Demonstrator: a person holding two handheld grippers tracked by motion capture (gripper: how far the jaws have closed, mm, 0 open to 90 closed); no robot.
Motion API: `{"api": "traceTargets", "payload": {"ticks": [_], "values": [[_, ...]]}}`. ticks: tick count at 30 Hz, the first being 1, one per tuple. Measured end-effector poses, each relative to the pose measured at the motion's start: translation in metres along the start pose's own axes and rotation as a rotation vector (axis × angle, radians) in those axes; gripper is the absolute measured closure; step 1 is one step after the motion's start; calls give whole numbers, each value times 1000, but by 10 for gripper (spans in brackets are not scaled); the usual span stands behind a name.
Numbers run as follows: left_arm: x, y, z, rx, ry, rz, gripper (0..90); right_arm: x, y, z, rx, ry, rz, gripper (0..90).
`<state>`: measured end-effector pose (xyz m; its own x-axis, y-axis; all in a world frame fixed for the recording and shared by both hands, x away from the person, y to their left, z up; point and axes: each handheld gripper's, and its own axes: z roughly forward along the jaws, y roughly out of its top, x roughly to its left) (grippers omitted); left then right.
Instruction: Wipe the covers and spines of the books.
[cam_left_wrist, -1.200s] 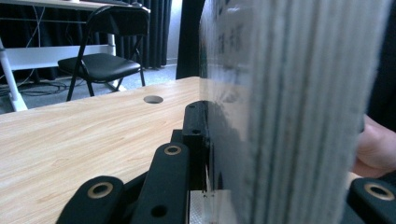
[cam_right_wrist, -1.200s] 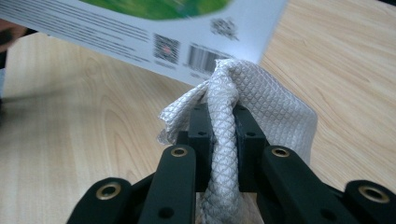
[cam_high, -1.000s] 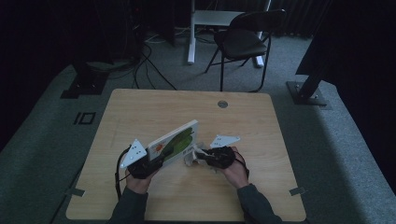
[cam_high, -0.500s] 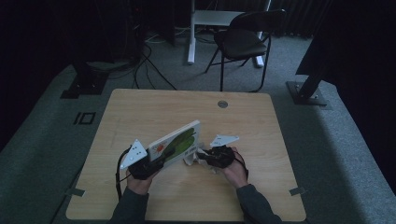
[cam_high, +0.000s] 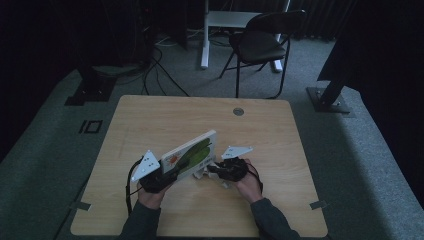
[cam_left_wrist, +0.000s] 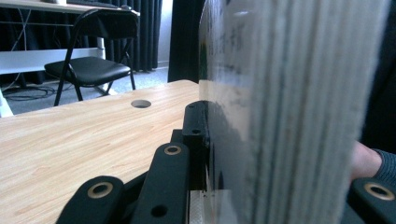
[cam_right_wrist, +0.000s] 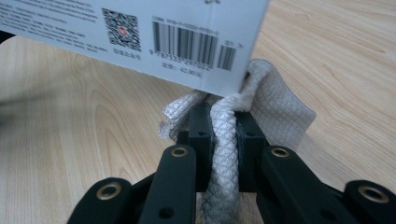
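Little has changed over the last second. The book (cam_high: 191, 155) sits at the same tilt as in the earlier high views, one lower corner held up off the desk (cam_high: 150, 115), green cover facing up and toward the camera. Both hands are in near enough the same places.

Left gripper (cam_high: 159, 179): clamped on the book's lower left edge. In the left gripper view the stacked page edges (cam_left_wrist: 299, 112) run straight up between the black jaws, which press on the book from both sides.

Right gripper (cam_high: 220, 172): jaws together on a fold of whitish quilted cloth (cam_right_wrist: 223, 140). In the right gripper view the cloth is bunched just under the book's back cover, at the corner by the barcode (cam_right_wrist: 194, 46). It looks to be touching that corner, though I cannot be certain from this angle.

Reading: the work seems to be wiping the book with the cloth while the left gripper props it. No visible stroke in this second, so this is probably a pause with the cloth set at the back-cover corner, or the very start of a pass. The wipe itself looks not yet carried across the cover.

Book location: front-centre of the desk, between the two hands, raised at an angle.
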<state>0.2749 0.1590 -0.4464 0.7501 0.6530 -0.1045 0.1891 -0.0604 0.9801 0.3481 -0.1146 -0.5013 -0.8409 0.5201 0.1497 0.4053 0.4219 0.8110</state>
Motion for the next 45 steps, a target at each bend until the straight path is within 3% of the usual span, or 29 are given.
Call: {"api": "traceTargets", "payload": {"ticks": [36, 45], "values": [[1, -2, 1, -8, 9, -7, 781, 18, 4, 6, -24, 39, -35, 813], [1, -2, 1, -8, 8, -7, 781, 31, 8, 10, -29, 72, -92, 813]]}}
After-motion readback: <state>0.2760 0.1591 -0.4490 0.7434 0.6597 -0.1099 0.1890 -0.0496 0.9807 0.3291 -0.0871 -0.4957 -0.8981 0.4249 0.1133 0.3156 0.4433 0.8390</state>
